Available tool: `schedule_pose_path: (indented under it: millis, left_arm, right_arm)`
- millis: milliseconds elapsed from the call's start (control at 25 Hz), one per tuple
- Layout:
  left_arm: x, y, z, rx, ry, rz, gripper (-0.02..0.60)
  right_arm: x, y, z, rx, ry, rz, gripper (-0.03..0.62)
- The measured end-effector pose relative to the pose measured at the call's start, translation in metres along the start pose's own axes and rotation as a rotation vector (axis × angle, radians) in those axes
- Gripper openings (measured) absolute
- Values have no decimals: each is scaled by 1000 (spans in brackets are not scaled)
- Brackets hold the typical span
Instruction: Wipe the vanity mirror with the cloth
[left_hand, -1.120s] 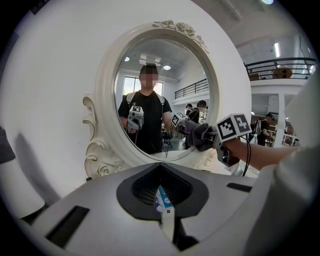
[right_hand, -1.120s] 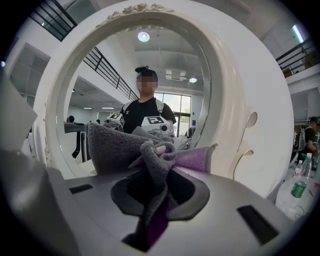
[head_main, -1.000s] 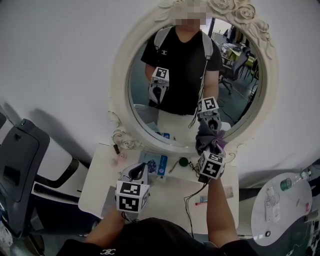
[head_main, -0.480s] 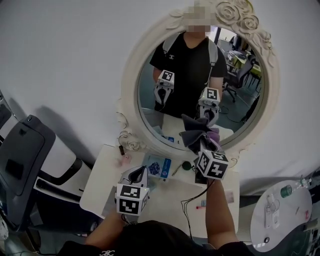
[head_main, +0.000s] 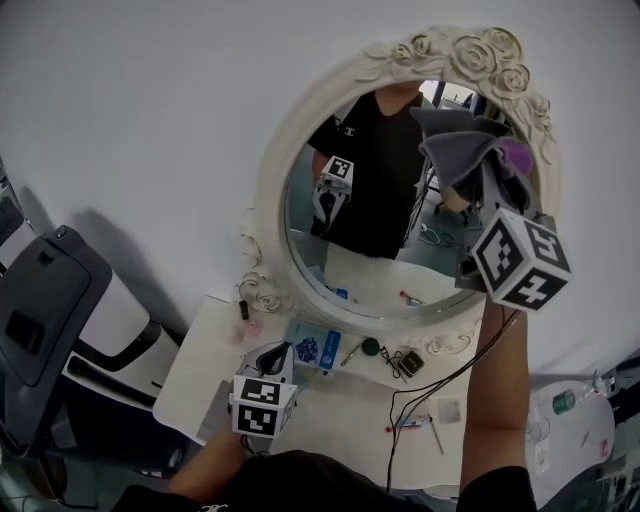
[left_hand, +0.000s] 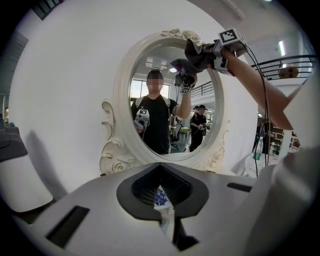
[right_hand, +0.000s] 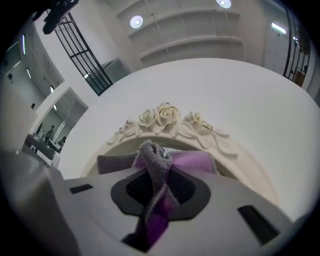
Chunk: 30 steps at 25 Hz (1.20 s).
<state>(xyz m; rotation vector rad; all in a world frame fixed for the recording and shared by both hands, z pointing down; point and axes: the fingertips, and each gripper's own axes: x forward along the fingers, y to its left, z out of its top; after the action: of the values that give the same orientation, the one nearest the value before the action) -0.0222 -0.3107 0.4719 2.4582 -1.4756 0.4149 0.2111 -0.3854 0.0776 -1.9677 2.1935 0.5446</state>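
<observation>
Mirror (head_main: 385, 250) hangs on the white wall above the vanity table (head_main: 335, 405), an oval glass in a cream frame with carved roses (head_main: 470, 50) across the top. Your right gripper (head_main: 482, 195) is raised high at the glass's upper right, just below those roses. Its jaws are clamped on the cloth (head_main: 462, 148). The right gripper view shows grey and purple folds pinched between them and bunching out past the tips. From your head view the cloth sits over the upper right part of the glass; whether it presses on the surface you cannot tell.

Your left gripper (head_main: 274, 355) is low, over the near left part of the table and well apart from the mirror. Its jaws are drawn together with nothing between them. In the left gripper view only a sliver of the blue packet (head_main: 310, 348) on the table shows through the gap behind the tips.

The packet lies near the mirror's foot, with a small dark green round thing (head_main: 370, 347) just to its right and a black cable (head_main: 420, 385) trailing across the tabletop. The glass reflects your black shirt and your left gripper. A dark chair (head_main: 40, 310) stands to the left of the table.
</observation>
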Motion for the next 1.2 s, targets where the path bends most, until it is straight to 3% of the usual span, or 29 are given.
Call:
schedule_pose_path:
  millis: [320, 600, 1200]
  left_arm:
    - [5, 11, -1, -12, 6, 15, -1]
    - [16, 18, -7, -19, 36, 15, -2]
    - [36, -2, -14, -18, 67, -38, -2]
  right_arm:
    - [45, -9, 30, 24, -8, -7, 57]
    - [48, -7, 28, 11, -102, -14, 57]
    - [24, 8, -40, -51, -61, 39, 57]
